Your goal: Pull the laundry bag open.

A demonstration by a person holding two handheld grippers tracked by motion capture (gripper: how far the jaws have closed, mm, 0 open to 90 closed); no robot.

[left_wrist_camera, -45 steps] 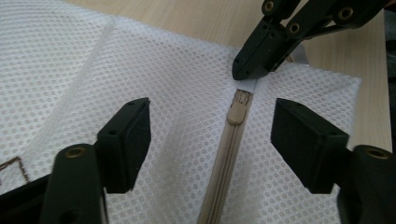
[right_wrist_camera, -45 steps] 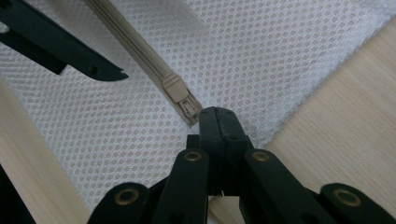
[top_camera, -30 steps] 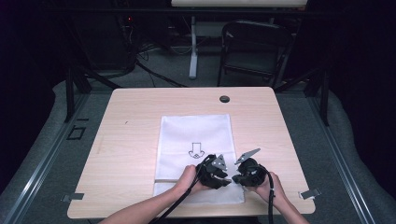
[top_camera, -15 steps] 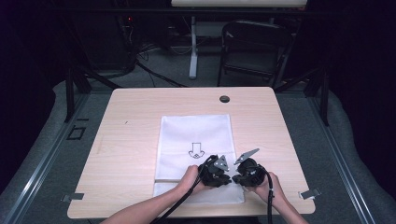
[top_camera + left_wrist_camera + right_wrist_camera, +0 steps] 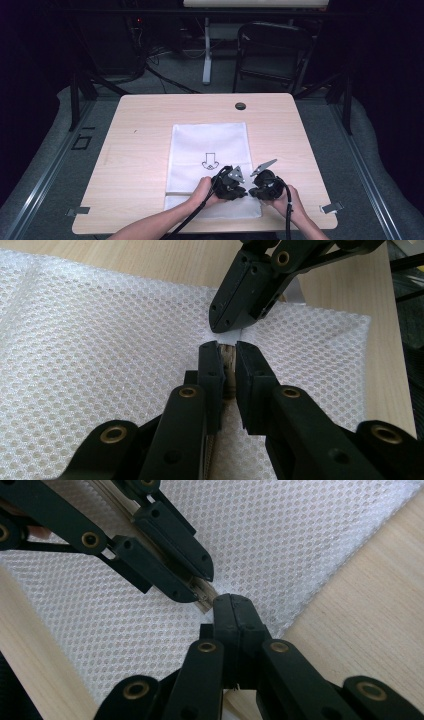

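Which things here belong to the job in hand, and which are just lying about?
In the job:
- bubble mailer
- its peel-off strip, pinched
- left gripper, shut on the strip
- right gripper, shut on the mailer's edge

Lying about:
- table
- cable hole
- folding chair

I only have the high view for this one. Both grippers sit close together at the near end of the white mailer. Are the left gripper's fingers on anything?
Observer: Yes. The left gripper has just been closing, and its fingers now pinch a thin tan strip on the mailer.
Operator: And the right gripper?
Observer: The right gripper has its fingers pressed fully together, tips right at the end of that strip. I cannot tell whether they pinch anything.
Operator: Is the mailer plain paper?
Observer: No, up close its surface is bubble-textured all over.
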